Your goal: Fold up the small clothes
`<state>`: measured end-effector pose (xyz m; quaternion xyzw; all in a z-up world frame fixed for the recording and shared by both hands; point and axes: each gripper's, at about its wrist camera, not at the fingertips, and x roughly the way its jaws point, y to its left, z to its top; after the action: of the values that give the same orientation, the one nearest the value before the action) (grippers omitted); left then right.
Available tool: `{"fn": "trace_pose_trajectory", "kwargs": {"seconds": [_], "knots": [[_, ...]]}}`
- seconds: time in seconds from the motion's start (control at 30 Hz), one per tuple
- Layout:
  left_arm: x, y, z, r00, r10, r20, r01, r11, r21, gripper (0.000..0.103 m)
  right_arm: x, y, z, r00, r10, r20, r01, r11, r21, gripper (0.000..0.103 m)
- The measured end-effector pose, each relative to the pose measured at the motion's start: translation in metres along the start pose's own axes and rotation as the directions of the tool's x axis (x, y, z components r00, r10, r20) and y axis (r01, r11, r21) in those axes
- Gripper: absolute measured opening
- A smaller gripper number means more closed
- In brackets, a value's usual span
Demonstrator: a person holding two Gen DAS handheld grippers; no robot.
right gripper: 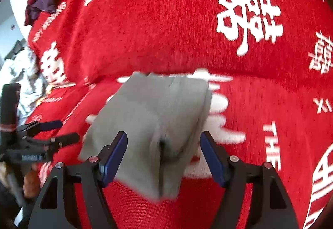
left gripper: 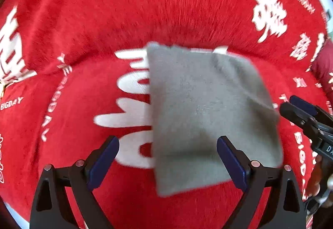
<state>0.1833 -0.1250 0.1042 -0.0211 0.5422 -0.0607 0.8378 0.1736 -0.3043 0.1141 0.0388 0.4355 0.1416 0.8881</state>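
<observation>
Red sofa cover [right gripper: 166,27], white lettering; folded grey garment [right gripper: 154,116] on seat.

Both grippers: black angular frames, dark-blue pads [left gripper: 104,163] on the jaws, silver rivets [right gripper: 234,158].

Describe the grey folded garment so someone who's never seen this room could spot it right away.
Find the big red blanket printed with white lettering that fills the view. Near the crease in it lies a grey folded garment, a flat squarish bundle directly ahead of the right gripper. It is the only plain grey piece; the purple clothes sit crumpled at the far edge.
</observation>
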Motion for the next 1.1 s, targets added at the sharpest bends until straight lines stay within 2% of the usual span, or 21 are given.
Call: {"fn": "trace_pose_trajectory", "kwargs": {"seconds": [0.07,0.13,0.23,0.27,0.33,0.37,0.4,0.43,0.47,0.57,0.63,0.67,0.7,0.73,0.77,0.83,0.87,0.93,1.03,1.07,1.1], "knots": [[0.028,-0.007,0.000,0.996,0.032,-0.082,-0.031,0.999,0.015,0.098,0.029,-0.007,0.006,0.997,-0.041,-0.073,0.042,0.999,0.023,0.075],[0.035,-0.006,-0.002,0.996,0.020,-0.084,-0.021,1.000,-0.007,0.100,0.054,-0.021,0.009,0.987,-0.037,-0.154,0.050,0.996,0.078,0.075],[0.021,0.000,-0.001,0.999,-0.037,-0.037,0.036,0.999,-0.032,0.100,0.056,-0.044,0.021,0.994,0.015,-0.109,0.006,0.983,0.182,0.075],[0.021,0.001,0.000,0.999,-0.034,-0.027,0.033,0.999,-0.031,0.100,0.058,-0.049,0.027,0.996,0.024,-0.090,-0.005,0.979,0.205,0.075],[0.033,0.003,0.003,0.998,0.003,-0.062,-0.004,1.000,-0.017,0.100,0.075,-0.050,0.037,0.992,0.049,-0.120,-0.021,0.975,0.222,0.075],[0.039,0.005,0.005,0.997,-0.016,-0.077,0.014,1.000,-0.027,0.101,0.091,-0.048,0.039,0.982,0.080,-0.174,-0.041,0.975,0.220,0.066],[0.041,0.008,0.007,0.996,-0.042,-0.083,0.037,0.998,-0.054,0.101,0.106,-0.042,0.039,0.969,0.102,-0.226,-0.055,0.977,0.204,0.046],[0.041,0.010,0.008,0.995,-0.049,-0.086,0.044,0.997,-0.064,0.101,0.111,-0.035,0.043,0.970,0.087,-0.225,-0.050,0.985,0.163,0.029],[0.039,0.010,0.009,0.995,-0.057,-0.082,0.051,0.996,-0.069,0.101,0.106,-0.027,0.050,0.980,0.070,-0.186,-0.050,0.992,0.112,0.023],[0.045,0.010,0.007,0.995,-0.063,-0.072,0.059,0.997,-0.058,0.103,0.101,-0.026,0.060,0.991,0.058,-0.120,-0.047,0.995,0.087,0.021],[0.046,0.013,0.006,0.992,-0.087,-0.087,0.079,0.993,-0.088,0.103,0.118,-0.031,0.054,0.982,0.021,-0.185,-0.006,0.997,0.082,0.024],[0.044,0.015,0.006,0.991,-0.092,-0.094,0.082,0.992,-0.100,0.103,0.121,-0.033,0.049,0.980,0.030,-0.196,-0.011,0.995,0.096,0.032],[0.039,0.017,0.006,0.992,-0.088,-0.094,0.078,0.992,-0.103,0.103,0.114,-0.037,0.047,0.982,0.048,-0.184,-0.025,0.992,0.125,0.036],[0.030,0.017,0.002,0.994,-0.078,-0.080,0.071,0.993,-0.094,0.103,0.109,-0.039,0.047,0.980,0.057,-0.190,-0.030,0.989,0.142,0.045],[0.022,0.018,-0.001,0.996,-0.071,-0.063,0.066,0.995,-0.081,0.103,0.099,-0.041,0.045,0.980,0.065,-0.186,-0.036,0.987,0.154,0.047],[0.003,0.020,-0.012,0.998,-0.055,-0.028,0.054,0.998,-0.040,0.103,0.066,-0.040,0.038,0.990,0.074,-0.124,-0.056,0.989,0.137,0.050],[-0.008,0.021,-0.022,0.999,-0.036,-0.007,0.036,0.999,-0.008,0.103,0.049,-0.038,0.031,0.992,0.086,-0.097,-0.074,0.990,0.120,0.055],[-0.019,0.024,-0.036,1.000,-0.011,0.021,0.010,0.999,0.038,0.103,0.019,-0.034,0.015,0.986,0.148,-0.074,-0.141,0.986,0.091,0.061],[-0.023,0.018,-0.053,0.999,0.027,0.031,-0.031,0.991,0.132,0.103,-0.014,-0.017,-0.009,0.951,0.293,-0.097,-0.296,0.955,-0.009,0.062],[-0.022,0.015,-0.057,0.999,0.034,0.032,-0.038,0.987,0.156,0.103,-0.017,-0.010,-0.017,0.937,0.326,-0.122,-0.334,0.941,-0.051,0.062],[-0.021,0.011,-0.059,0.998,0.047,0.031,-0.052,0.984,0.172,0.103,-0.019,-0.007,-0.022,0.933,0.332,-0.139,-0.345,0.936,-0.075,0.062]]}}
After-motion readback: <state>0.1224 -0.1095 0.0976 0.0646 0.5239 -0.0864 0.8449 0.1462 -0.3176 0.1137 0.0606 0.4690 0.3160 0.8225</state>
